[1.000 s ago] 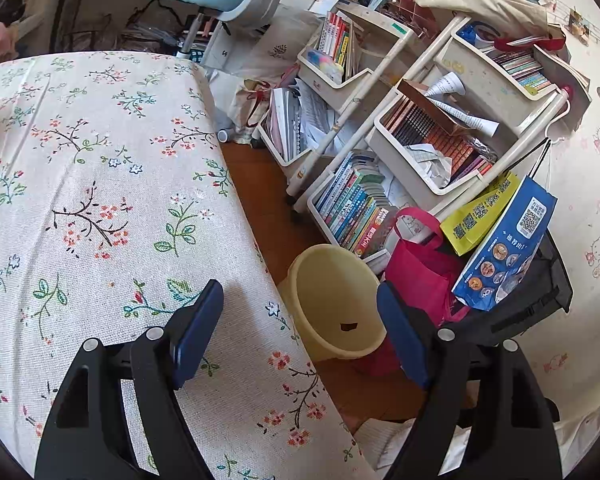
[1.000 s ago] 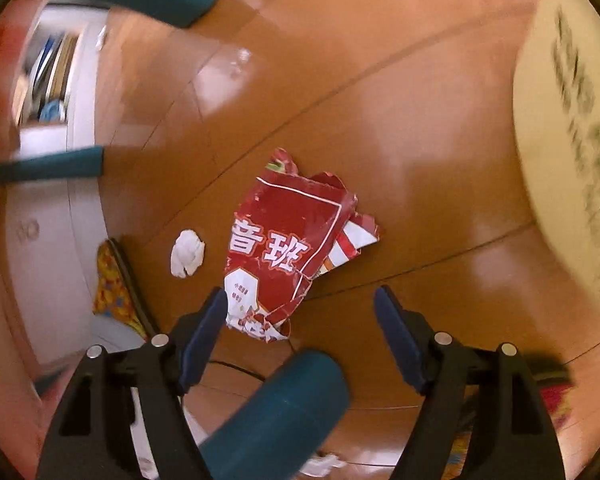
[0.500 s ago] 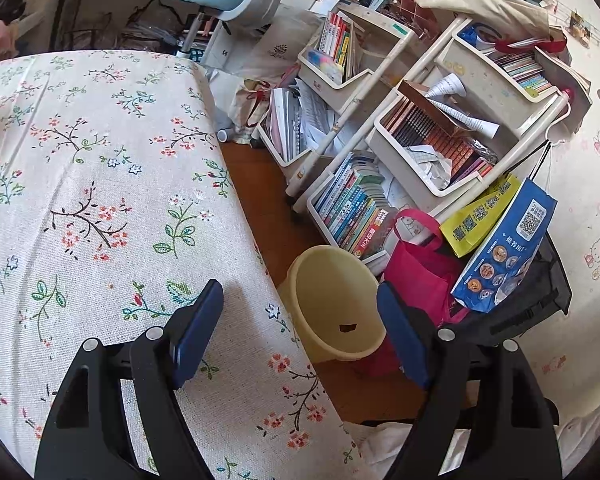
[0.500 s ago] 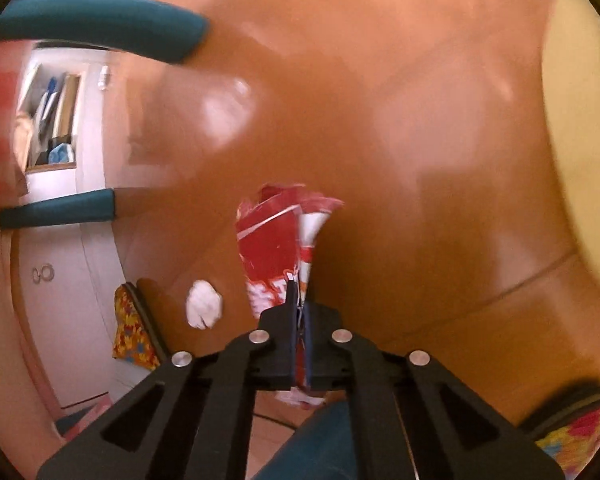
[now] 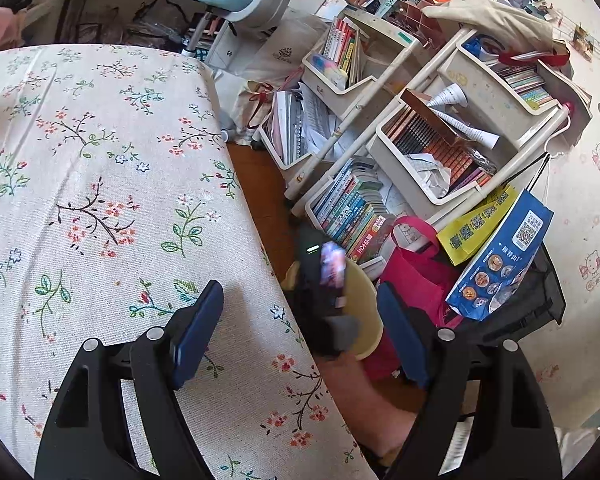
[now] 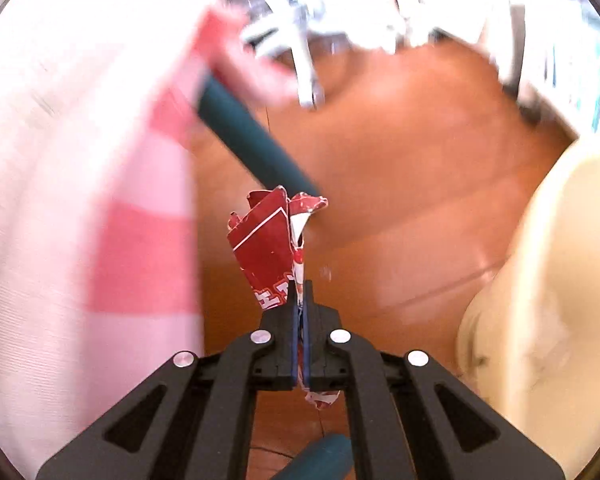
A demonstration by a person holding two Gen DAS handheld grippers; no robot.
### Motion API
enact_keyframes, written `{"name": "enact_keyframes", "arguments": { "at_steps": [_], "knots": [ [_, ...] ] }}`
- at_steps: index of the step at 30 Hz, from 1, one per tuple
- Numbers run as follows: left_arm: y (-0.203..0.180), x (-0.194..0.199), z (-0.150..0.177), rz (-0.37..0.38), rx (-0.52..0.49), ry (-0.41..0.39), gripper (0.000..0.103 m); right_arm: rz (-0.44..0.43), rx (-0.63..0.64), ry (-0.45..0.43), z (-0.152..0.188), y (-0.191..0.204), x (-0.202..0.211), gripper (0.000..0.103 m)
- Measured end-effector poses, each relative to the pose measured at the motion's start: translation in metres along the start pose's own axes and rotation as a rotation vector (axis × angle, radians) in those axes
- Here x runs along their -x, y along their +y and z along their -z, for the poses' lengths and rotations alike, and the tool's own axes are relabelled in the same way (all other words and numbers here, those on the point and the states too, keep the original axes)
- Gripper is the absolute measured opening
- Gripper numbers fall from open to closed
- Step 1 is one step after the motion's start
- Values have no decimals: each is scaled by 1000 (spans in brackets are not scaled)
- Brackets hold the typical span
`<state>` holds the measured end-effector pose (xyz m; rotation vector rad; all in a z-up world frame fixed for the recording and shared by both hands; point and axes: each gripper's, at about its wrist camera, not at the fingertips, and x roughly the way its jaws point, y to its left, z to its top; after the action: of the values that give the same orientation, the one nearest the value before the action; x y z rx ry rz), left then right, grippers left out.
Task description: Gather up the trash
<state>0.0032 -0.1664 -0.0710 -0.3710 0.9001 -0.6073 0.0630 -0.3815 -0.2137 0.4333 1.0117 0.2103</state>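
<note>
The right gripper (image 6: 299, 296) pinched the wrapper (image 6: 269, 246) tight – prob. for the bin (image 6: 540, 280) – left gripper (image 5: 300, 320) gaped, empty.

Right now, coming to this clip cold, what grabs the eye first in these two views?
In the right wrist view, the crumpled red wrapper stands out, pinched upright by the shut right gripper above the wooden floor, with the pale yellow bin at right. In the left wrist view, the open left gripper hangs over the floral tablecloth edge, facing crammed bookshelves.
</note>
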Motion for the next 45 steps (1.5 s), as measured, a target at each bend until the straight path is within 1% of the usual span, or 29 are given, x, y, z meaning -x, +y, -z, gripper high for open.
{"name": "enact_keyframes", "arguments": {
  "at_steps": [3, 5, 7, 8, 10, 11, 12, 14, 15, 16, 17, 18, 19, 20, 21, 22, 23, 27, 29, 30, 31, 32, 33, 36, 38, 40, 41, 42, 45],
  "knots": [
    [1, 1, 0, -5, 5, -4, 76, 11, 3, -98, -16, 1, 53, 2],
    [0, 2, 0, -12, 4, -6, 76, 30, 11, -145, -19, 5, 79, 2],
    [-1, 2, 1, -18, 0, -6, 76, 71, 30, -201, -17, 0, 114, 2],
    [-1, 2, 1, -21, -2, -6, 76, 108, 49, -231, -15, -2, 132, 2],
    [-1, 3, 2, -28, -6, -7, 76, 186, 89, -269, -10, 2, 149, 2],
    [-1, 3, 2, -30, -7, -7, 76, 225, 105, -277, -8, 0, 154, 2],
    [-1, 3, 2, -32, -8, -8, 76, 282, 124, -285, -5, -4, 159, 2],
    [-1, 3, 3, -34, -8, -9, 76, 343, 125, -277, 0, -12, 157, 2],
    [-1, 3, 3, -37, -7, -11, 76, 359, 110, -251, 0, -21, 151, 2],
    [-1, 3, 3, -38, -6, -12, 76, 372, 92, -208, 1, -30, 142, 2],
    [0, 4, 3, -38, -4, -12, 76, 380, 76, -156, 3, -40, 132, 3],
    [0, 3, 3, -38, -4, -12, 76, 385, 49, -80, 8, -53, 114, 5],
    [0, 3, 3, -39, -5, -12, 76, 396, 34, -39, 13, -60, 103, 5],
    [-1, 3, 2, -40, -6, -12, 76, 401, 23, -10, 19, -66, 94, 11],
    [0, 3, 3, -40, -7, -12, 76, 401, 4, 27, 24, -72, 83, 25],
    [0, 3, 3, -40, -7, -12, 76, 404, -9, 54, 29, -78, 75, 31],
    [0, 3, 2, -39, -6, -12, 76, 408, -12, 75, 32, -82, 66, 35],
    [0, 3, 2, -35, -3, -12, 76, 399, 11, 157, 35, -90, 40, 35],
    [0, 2, 2, -34, -2, -12, 76, 315, -10, 169, 34, -88, 36, 36],
    [0, 2, 1, -34, -1, -12, 76, 229, -46, 160, 33, -87, 36, 40],
    [0, 2, 2, -34, -2, -12, 76, 202, -48, 157, 31, -84, 36, 45],
    [0, 2, 2, -35, -2, -12, 76, 203, -15, 160, 29, -78, 34, 56],
    [0, 2, 2, -34, -1, -11, 76, 229, 64, 176, 29, -67, 30, 59],
    [0, 2, 2, -37, -4, -12, 76, 277, 193, 256, 38, -54, 11, 59],
    [0, 3, 1, -37, -5, -11, 76, 351, 288, 304, 48, -47, -4, 59],
    [0, 2, 1, -36, -4, -12, 76, 387, 340, 346, 60, -45, -10, 44],
    [0, 3, 1, -37, -5, -11, 76, 395, 345, 357, 63, -45, -13, 27],
    [0, 3, 1, -37, -5, -11, 76, 393, 333, 359, 63, -47, -13, 19],
    [0, 3, 1, -36, -5, -11, 76, 336, 278, 384, 62, -51, -12, 18]
  ]
}}
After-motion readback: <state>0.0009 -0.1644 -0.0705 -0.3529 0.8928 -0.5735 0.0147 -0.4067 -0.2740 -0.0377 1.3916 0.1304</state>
